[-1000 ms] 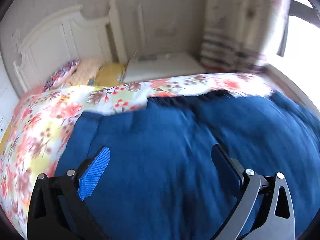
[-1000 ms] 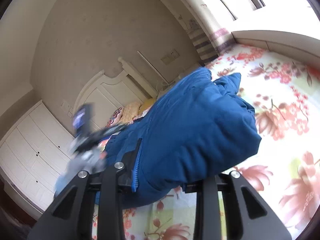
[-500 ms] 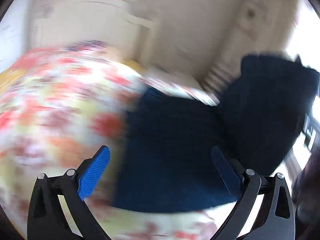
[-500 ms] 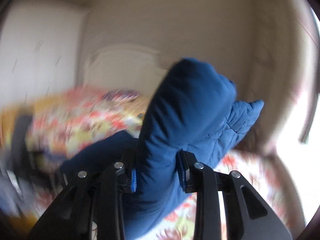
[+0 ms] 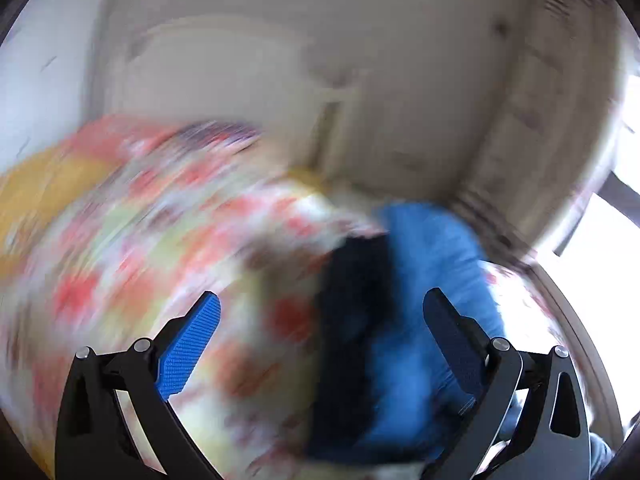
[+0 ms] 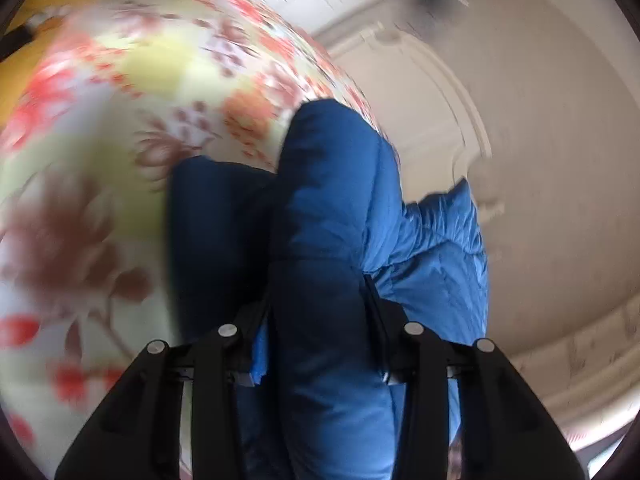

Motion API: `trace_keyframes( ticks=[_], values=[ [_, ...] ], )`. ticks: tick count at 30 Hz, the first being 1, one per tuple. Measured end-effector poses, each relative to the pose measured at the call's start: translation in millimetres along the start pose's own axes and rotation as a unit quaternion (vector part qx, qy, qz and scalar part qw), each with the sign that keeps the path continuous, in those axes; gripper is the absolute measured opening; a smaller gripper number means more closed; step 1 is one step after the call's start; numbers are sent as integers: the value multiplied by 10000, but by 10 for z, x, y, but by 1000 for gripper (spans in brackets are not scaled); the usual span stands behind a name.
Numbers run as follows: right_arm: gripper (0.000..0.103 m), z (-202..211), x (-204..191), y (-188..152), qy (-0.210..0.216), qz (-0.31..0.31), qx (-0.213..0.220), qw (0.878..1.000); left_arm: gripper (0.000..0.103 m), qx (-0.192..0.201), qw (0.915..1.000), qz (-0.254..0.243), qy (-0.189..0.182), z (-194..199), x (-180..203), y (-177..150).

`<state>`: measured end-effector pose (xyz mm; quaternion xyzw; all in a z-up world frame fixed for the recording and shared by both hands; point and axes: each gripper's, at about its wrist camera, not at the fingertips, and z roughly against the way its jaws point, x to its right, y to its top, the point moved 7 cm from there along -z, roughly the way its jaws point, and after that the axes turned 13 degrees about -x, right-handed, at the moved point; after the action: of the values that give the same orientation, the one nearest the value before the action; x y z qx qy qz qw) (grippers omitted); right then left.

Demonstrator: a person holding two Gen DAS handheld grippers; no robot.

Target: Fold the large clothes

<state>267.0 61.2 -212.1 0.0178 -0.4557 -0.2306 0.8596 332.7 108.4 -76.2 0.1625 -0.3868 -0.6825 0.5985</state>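
A puffy blue jacket fills the middle of the right wrist view, bunched into a thick fold over the floral bed cover. My right gripper has that fold between its fingers; the pads still touch the fabric and the jaws are opening. The left wrist view is blurred by motion. There the blue jacket lies on the bed to the right, its dark lining showing. My left gripper stands wide open above the bed cover and the jacket's edge, holding nothing.
A white headboard and a beige wall stand behind the bed. A patterned curtain and a bright window are at the right. The headboard also shows behind the jacket in the right wrist view.
My right gripper has rolled and swung the jacket fold across over the bed. The left gripper has moved off the jacket's body, so the floral cover now fills most of its view.
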Motion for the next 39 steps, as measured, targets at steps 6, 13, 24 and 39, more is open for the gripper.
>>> trace_keyframes(
  ticks=[6, 13, 24, 39],
  values=[
    [22, 253, 205, -57, -125, -111, 521, 9985, 98, -531, 9868, -1475, -397, -614, 1178, 776],
    [20, 492, 270, -411, 157, -191, 1076, 9939, 98, -1042, 9767, -1875, 66, -1238, 1482, 930],
    [82, 344, 17, -289, 1025, -253, 822, 9910, 99, -1406, 9842, -887, 603, -2247, 353, 370],
    [74, -1115, 3222, -1141, 2126, -4768, 618, 8507, 99, -1009, 9802, -839, 1484, -2213, 277, 353]
  ],
)
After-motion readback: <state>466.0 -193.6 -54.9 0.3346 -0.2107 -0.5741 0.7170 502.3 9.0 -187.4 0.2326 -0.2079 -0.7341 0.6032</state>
